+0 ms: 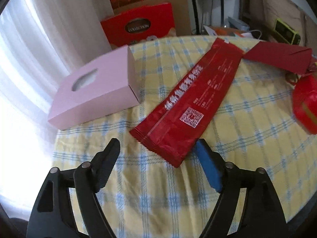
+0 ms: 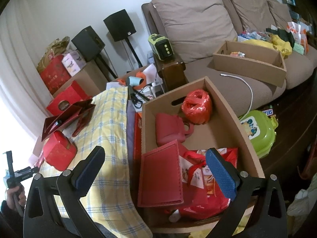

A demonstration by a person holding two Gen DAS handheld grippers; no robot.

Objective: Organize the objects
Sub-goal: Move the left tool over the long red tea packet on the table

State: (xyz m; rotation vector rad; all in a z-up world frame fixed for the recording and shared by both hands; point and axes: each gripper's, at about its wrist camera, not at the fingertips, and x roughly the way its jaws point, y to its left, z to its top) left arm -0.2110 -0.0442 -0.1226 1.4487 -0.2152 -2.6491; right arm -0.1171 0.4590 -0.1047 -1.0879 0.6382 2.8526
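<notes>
Left gripper (image 1: 158, 148) open (empty), red packet (image 1: 186, 103) on checked cloth (image 1: 247, 138)

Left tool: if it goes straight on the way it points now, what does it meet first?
Most likely the long red packet: its near end lies on the checked tablecloth just ahead of the open left tool, between the finger lines. Depth is unclear; it might touch the cloth first.

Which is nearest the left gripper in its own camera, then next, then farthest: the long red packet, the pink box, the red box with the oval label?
1. Long red packet, just ahead of the open left gripper.
2. Pink box, ahead left.
3. Red box with the oval label, off the table, behind.
</notes>
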